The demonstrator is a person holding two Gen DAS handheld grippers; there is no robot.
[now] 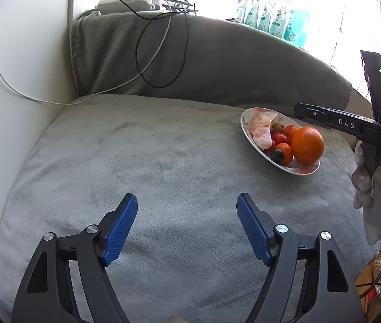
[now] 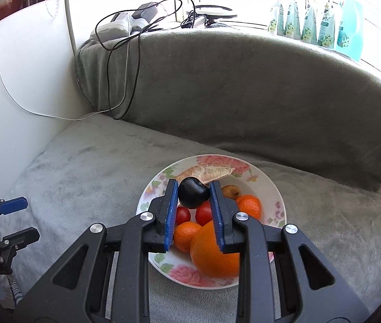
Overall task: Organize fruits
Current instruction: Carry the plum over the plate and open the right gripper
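Observation:
A flowered plate [image 2: 276, 202] rests on the grey cushion [image 2: 82, 177]. It holds a big orange [image 2: 214, 258], two mandarins [image 2: 249, 206], two red tomatoes [image 2: 203, 212], a brown kiwi-like fruit [image 2: 230, 191] and a peeled citrus segment [image 2: 209, 173]. My right gripper [image 2: 193, 188] hangs over the plate, shut on a dark plum [image 2: 193, 192]. In the left wrist view the plate [image 1: 246, 132] sits at right, and a dark fruit [image 1: 277, 154] lies by a mandarin [image 1: 286, 153]. There the right gripper [image 1: 298, 110] shows side-on. My left gripper [image 1: 187, 197] is open over bare cushion.
A grey backrest [image 2: 244, 94] rises behind the cushion, with cables [image 2: 125, 62] draped over it. A white panel [image 2: 29, 80] stands at left. Several bottles [image 2: 311, 24] line the windowsill. A gloved hand [image 1: 362, 177] holds the right gripper's handle.

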